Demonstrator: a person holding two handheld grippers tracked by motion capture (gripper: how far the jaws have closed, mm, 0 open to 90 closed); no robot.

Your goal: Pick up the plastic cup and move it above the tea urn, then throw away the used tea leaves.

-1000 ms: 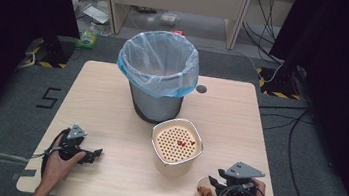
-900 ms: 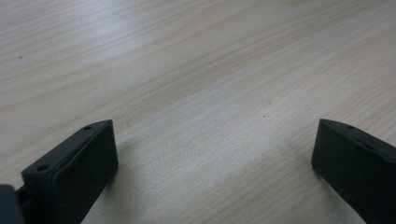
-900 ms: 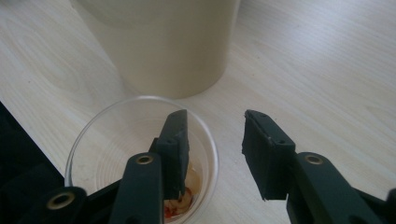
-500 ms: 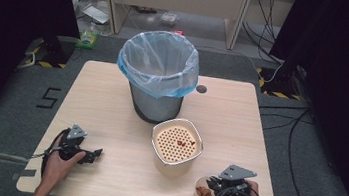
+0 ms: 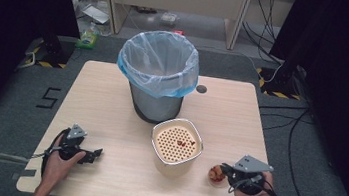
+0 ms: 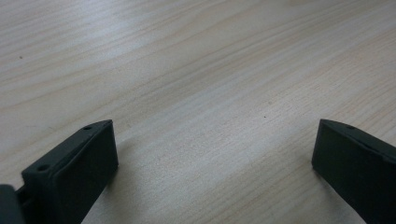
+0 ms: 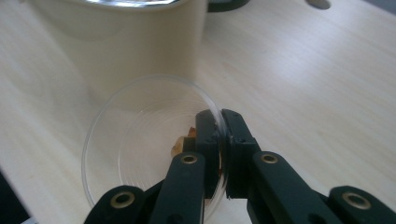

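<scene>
A small clear plastic cup (image 7: 135,140) with brownish scraps in it sits near the table's front right, beside a cream container (image 5: 177,143) with a perforated insert. My right gripper (image 7: 219,122) has just been closing and is now shut on the cup's near rim, one jaw inside and one outside. The high view shows the same right gripper (image 5: 224,170) touching the cup (image 5: 215,174). My left gripper (image 5: 96,154) rests at the front left. Its jaws stand open in the left gripper view (image 6: 215,140), with only bare wood between them.
A grey bin (image 5: 157,78) lined with a blue bag stands at the middle back of the wooden table (image 5: 102,99). A round hole (image 5: 201,88) sits to the right of the bin. The cream container's wall (image 7: 140,42) rises just beyond the cup.
The right gripper's jaws have closed on the cup's rim, and hand and cup have shifted slightly away from the front edge. The left hand has stayed still.
</scene>
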